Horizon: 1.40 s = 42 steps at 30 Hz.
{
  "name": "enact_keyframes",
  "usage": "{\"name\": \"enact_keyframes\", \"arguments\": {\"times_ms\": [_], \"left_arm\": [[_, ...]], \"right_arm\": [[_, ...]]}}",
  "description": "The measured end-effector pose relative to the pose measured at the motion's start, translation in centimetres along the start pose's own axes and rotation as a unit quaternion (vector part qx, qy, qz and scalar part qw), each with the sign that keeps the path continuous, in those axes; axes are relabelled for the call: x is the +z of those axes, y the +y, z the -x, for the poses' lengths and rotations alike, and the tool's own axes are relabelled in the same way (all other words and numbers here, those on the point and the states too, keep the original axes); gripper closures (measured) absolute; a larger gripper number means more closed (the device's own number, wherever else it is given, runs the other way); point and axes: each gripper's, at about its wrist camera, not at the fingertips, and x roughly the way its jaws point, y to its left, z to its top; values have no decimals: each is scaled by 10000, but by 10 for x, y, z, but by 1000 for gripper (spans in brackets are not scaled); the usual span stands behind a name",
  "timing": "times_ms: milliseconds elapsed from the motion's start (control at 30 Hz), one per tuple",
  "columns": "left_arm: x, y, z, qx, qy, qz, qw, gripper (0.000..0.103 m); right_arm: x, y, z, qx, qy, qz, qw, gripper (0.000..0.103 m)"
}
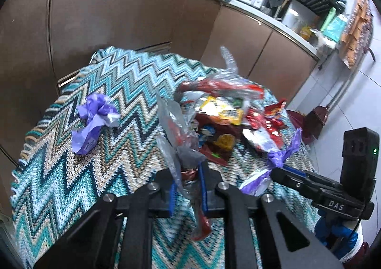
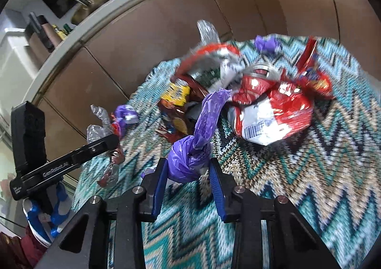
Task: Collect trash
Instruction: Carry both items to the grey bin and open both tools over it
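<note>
Two grippers are over a desk covered with a knitted zigzag cloth in teal, white and beige (image 1: 78, 173). The left gripper (image 1: 188, 188) has its blue-padded jaws clenched on a crumpled clear plastic wrapper with red print (image 1: 178, 140); the wrapper stands up between the jaws and a part hangs below them. The right gripper (image 2: 188, 180) has its jaws pressed on a crumpled purple plastic wrapper (image 2: 193, 152), which bulges between the pads, with a twisted tail rising ahead of them. In the left wrist view this right gripper (image 1: 273, 171) is to the right of the left jaws, with the purple piece at its tip.

Ahead of both pairs of jaws lies a heap of snack wrappers in red, yellow and silver (image 1: 223, 111); in the right wrist view its big red and white foil bag (image 2: 271, 114) lies ahead and to the right of the jaws. Another crumpled purple wrapper (image 1: 95, 121) lies alone on the cloth, ahead and well to the left of the left jaws. Brown cabinet doors (image 1: 119, 11) stand behind the desk.
</note>
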Motion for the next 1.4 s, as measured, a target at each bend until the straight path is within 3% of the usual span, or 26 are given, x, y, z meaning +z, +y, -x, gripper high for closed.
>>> {"name": "enact_keyframes", "arguments": {"times_ms": [167, 300, 400, 600, 833, 967, 1233, 1333, 1400], "left_arm": [[3, -42, 15, -266, -27, -439, 9987, 88], [9, -101, 7, -658, 109, -898, 9937, 88], [14, -156, -6, -985, 238, -1314, 9861, 88], [26, -281, -53, -1484, 493, -2142, 9642, 88], [32, -420, -145, -1776, 905, -2635, 9439, 88], [32, -467, -206, -1851, 1219, -2602, 9398, 87], [11, -514, -299, -1978, 1843, -2484, 9302, 83], [1, -524, -325, -1966, 2026, -2418, 9283, 69], [-3, -523, -335, -1967, 2088, -2333, 9291, 62]], "right_arm": [[-16, -4, 58, -299, -516, -3, 9982, 70], [-34, -32, 119, -932, -972, -213, 9907, 70], [-49, -62, 166, -1569, -1293, -433, 9782, 70], [-69, -134, 228, -2873, -1652, -904, 9392, 70], [-72, -216, 230, -3833, -1512, -1288, 9020, 70], [-66, -269, 221, -4164, -1304, -1376, 8892, 70], [-65, -356, 213, -4413, -950, -1644, 8770, 67], [-68, -382, 207, -4492, -752, -1652, 8748, 66], [-72, -393, 203, -4516, -649, -1693, 8736, 59]]}}
